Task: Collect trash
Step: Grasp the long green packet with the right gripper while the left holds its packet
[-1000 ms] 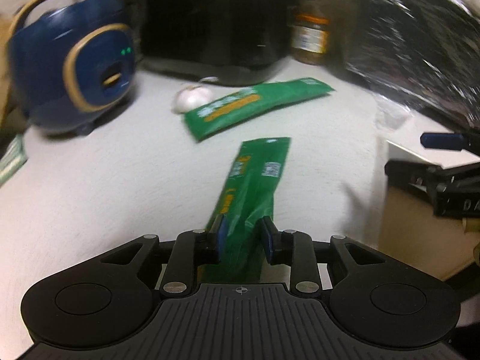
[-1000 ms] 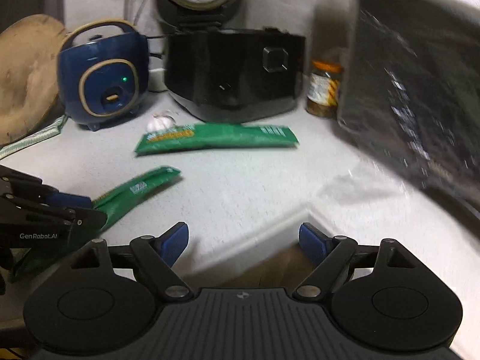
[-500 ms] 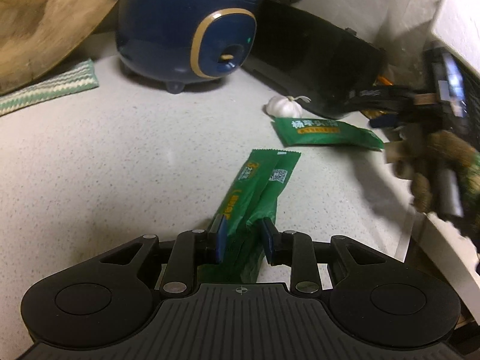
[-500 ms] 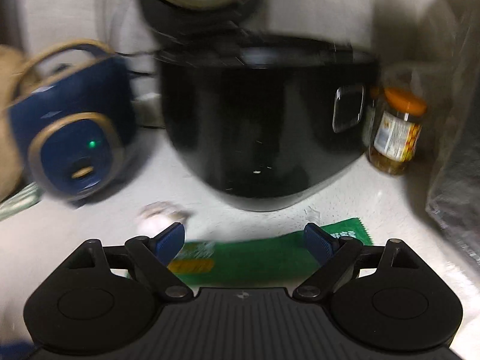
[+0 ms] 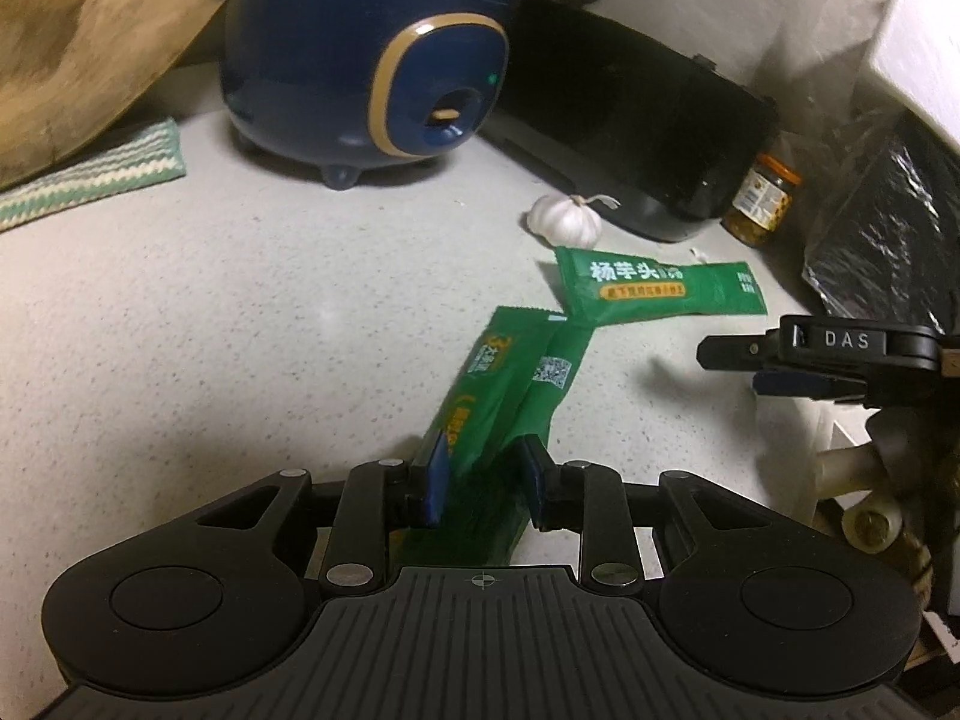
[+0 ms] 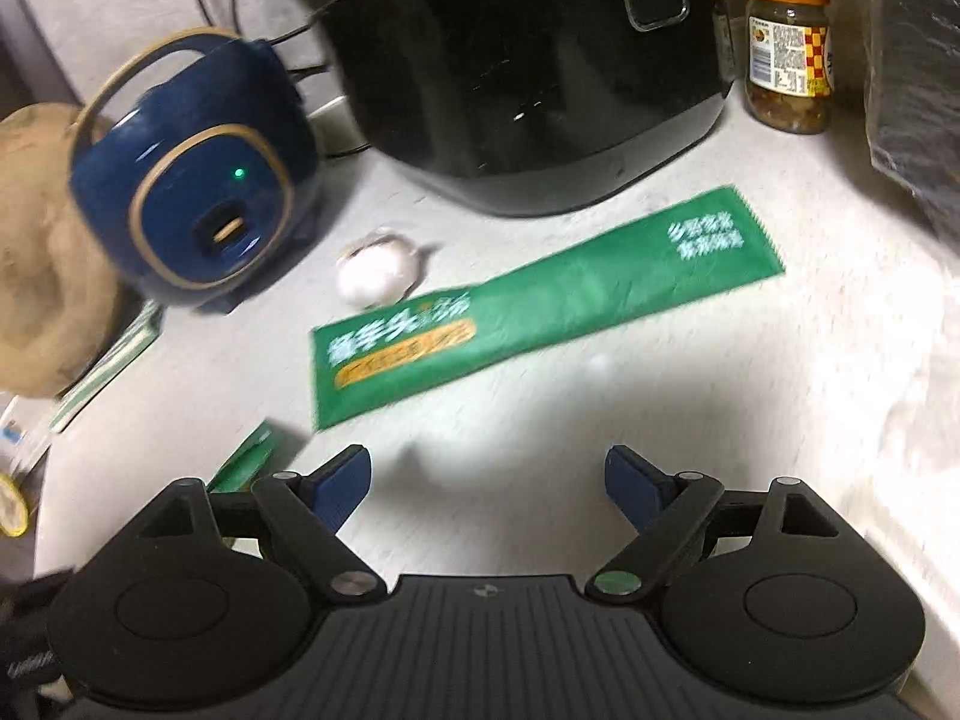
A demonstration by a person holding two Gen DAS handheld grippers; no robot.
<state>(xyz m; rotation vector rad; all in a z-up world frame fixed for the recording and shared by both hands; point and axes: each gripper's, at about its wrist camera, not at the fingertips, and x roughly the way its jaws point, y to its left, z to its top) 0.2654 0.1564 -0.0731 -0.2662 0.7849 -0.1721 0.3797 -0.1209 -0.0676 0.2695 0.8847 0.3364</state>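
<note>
- The left gripper [image 5: 480,483] had its jaws closed a little further, pinching the near end of a green snack wrapper [image 5: 510,384].
- That wrapper's far end reached almost to a second green wrapper [image 6: 540,306], lying flat on the tabletop [image 5: 240,330] just in front of the garlic bulb [image 6: 375,267].
- The right gripper [image 6: 487,480] hovered nearer than the garlic, jaws spread wide and seemingly empty, though the view was blurred.

Left tool [image 5: 483,489] clamped, right tool [image 6: 487,483] agape
</note>
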